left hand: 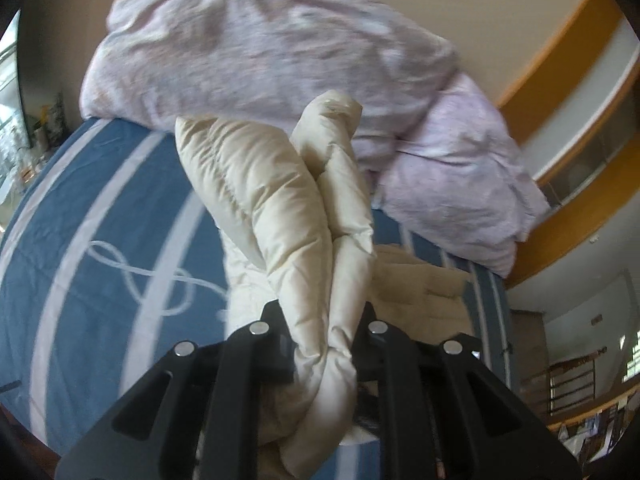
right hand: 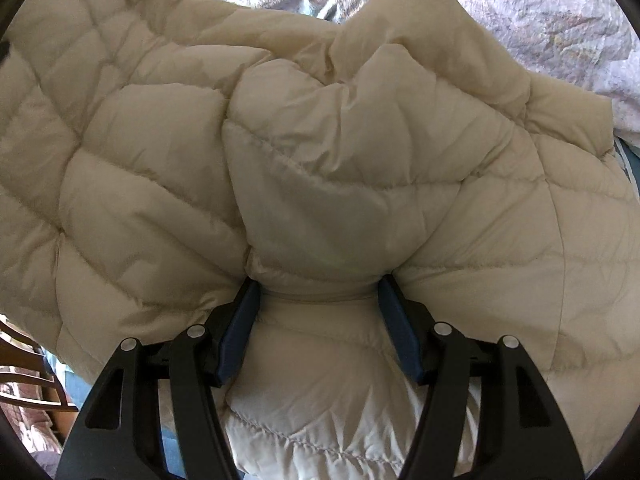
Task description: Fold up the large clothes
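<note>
Cream puffer jacket pinched in both tongs over the bed.
Left tongs clench a jacket fold running straight ahead toward the lilac duvet; right tongs grasp bunched quilting.

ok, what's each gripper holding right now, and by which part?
Both hold the cream puffer jacket: left gripper pinches a long padded roll, maybe a sleeve; right gripper clamps a bunched fold.
</note>
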### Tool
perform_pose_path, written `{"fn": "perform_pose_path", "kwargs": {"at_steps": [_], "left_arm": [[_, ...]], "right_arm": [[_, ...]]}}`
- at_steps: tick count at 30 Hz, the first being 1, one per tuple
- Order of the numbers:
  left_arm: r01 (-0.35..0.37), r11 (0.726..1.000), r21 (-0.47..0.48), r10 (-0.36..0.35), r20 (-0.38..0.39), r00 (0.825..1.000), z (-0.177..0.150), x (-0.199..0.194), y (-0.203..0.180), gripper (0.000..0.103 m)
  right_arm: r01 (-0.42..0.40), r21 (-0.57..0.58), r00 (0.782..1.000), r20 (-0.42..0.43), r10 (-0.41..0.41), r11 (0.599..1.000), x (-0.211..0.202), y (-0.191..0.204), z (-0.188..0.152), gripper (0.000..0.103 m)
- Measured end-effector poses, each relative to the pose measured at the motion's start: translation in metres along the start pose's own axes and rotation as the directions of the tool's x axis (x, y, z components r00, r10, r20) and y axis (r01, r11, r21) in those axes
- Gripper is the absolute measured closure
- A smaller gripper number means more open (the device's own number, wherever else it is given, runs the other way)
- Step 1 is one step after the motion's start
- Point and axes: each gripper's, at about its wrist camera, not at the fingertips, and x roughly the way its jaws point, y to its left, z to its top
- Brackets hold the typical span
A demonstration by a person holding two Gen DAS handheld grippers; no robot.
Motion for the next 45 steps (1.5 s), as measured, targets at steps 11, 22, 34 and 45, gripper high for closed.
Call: {"fn": "perform_pose_path", "kwargs": {"at_steps": [11,22,34,45], "left_arm": [[-0.01,0.997,0.081,0.011,-0.005,1.0,-0.018,0.017,-0.093,0.087],[-0.026,0.992,0.126,0.028,-0.015,0.999,-0.035,0.036,-0.143,0.087],[0.025,0.98,0.198,-0.006,-0.096,0.995,-0.07,0.072,-0.203,0.087],[0.084,0.971,0.225,-0.036,-0.212,0.977,-0.098,0.111,-0.24,0.085]], "right_arm": [[-0.06,0.033,0.998,0.016,0.059,0.998,-0.037,-0.035,-0.002,0.039],[0.012,0.076,0.996,0.088,-0.019,0.997,-0.086,-0.097,-0.041,0.039],[0.011,0.112,0.992,0.127,-0.025,0.994,-0.124,-0.131,-0.108,0.042],[0.007,0.178,0.992,0.12,-0.028,0.984,-0.129,-0.145,-0.134,0.053]]}}
